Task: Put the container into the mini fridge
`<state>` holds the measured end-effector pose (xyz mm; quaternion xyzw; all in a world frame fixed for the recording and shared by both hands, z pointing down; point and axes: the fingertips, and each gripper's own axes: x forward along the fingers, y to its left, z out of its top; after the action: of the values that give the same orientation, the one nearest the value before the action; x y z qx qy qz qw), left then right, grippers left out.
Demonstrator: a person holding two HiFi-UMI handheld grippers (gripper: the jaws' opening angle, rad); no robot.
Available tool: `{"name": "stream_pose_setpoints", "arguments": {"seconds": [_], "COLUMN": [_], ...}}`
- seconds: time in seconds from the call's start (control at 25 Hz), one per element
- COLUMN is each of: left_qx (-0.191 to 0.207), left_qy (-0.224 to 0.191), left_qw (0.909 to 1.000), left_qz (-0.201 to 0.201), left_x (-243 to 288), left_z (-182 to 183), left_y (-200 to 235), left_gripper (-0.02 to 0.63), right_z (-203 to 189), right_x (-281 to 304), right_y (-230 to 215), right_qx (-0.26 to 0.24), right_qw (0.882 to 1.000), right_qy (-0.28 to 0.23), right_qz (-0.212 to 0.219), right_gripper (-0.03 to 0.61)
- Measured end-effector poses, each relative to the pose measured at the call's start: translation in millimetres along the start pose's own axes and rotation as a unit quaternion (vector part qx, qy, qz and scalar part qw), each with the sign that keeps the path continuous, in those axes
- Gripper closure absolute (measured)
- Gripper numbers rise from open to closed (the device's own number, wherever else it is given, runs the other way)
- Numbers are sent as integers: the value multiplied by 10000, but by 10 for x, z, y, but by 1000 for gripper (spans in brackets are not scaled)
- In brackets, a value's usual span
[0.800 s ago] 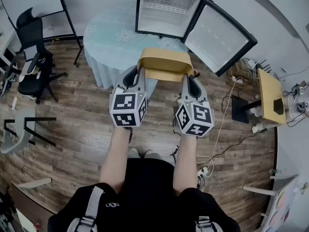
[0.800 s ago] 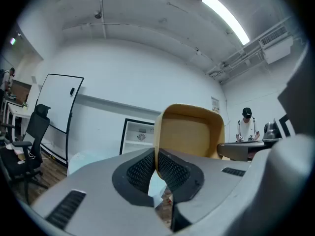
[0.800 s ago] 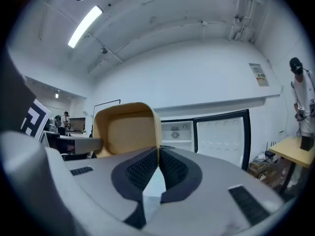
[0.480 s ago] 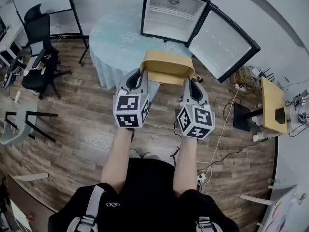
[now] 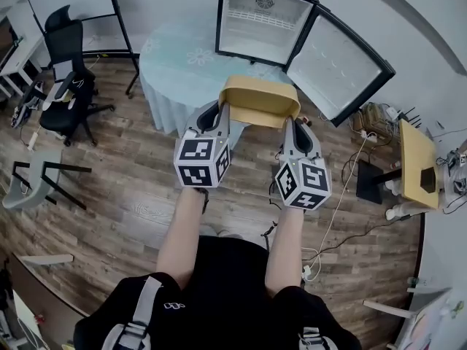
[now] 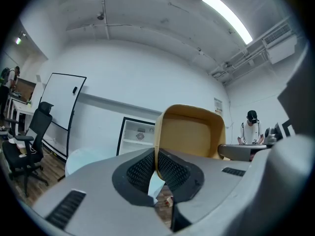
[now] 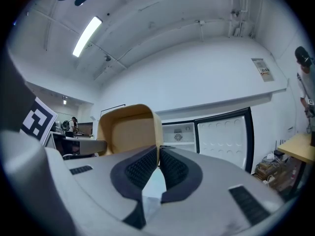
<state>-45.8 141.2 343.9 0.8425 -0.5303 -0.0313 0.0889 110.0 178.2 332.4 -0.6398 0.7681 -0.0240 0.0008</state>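
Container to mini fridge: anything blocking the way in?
Nothing visible. The container is in the air, left gripper and right gripper each shut on a side wall. The mini fridge ahead is open, its door swung right, and its inside looks bare.

The mini fridge [image 5: 261, 24] stands open at the round table [image 5: 179, 68] far edge, door [image 5: 337, 63] jutting rightward, a shelf [image 5: 259, 14] crossing inside.
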Motion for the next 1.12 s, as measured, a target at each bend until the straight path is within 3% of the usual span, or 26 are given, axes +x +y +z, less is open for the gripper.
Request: {"name": "stream_pose_setpoints", "arguments": {"seconds": [0.56, 1.12], "left_qx": [227, 527], "left_qy": [-40, -162], "left_qw": [9994, 9985], "left_qz": [244, 39], "left_x": [-67, 332], "left_z": [15, 154], "left_y": [-181, -342], "left_gripper": [592, 591], "right_z": [28, 111], "right_x": [-69, 160], "right_y": [-130, -467], "right_qx": [122, 263], "right_qw": [9997, 9990], "right_qy": [-102, -355], "right_qz": [174, 1], "right_gripper": [557, 558]}}
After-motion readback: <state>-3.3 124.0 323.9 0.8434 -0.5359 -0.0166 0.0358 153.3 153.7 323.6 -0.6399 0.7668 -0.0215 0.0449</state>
